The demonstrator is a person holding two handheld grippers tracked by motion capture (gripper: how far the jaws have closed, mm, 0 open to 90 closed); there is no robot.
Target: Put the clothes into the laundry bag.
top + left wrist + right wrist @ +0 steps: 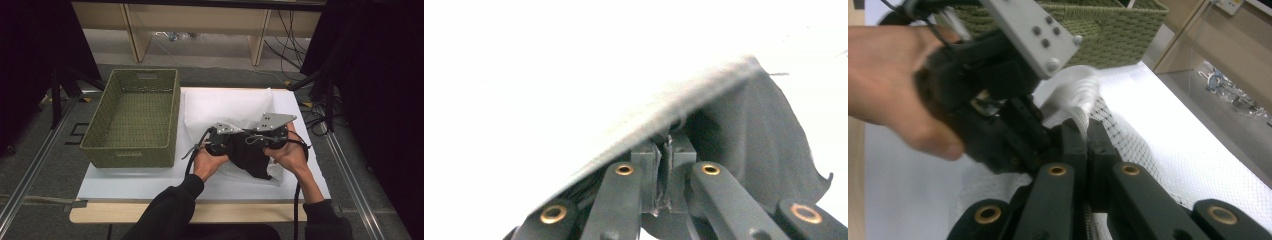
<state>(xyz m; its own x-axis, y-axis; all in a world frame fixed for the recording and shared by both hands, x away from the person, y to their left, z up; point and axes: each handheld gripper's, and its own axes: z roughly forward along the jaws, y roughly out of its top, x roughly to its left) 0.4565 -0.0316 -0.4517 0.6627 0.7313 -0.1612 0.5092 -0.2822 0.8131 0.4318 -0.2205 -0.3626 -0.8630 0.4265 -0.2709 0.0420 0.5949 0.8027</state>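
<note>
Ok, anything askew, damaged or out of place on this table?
Nothing damaged or spilled. The white mesh bag lies rumpled, with the dark cloth bunched at its near edge. The green basket sits square beside it.

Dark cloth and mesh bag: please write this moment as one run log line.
left gripper: shut on dark cloth | right gripper: shut on white mesh bag | basket: empty

One marking can be read: a dark figure that looks like a "5" on the grey floor (pixel 75 132), just left of the green woven basket (pixel 132 117) in the high view. No other text, label or brand is legible on anything else.
</note>
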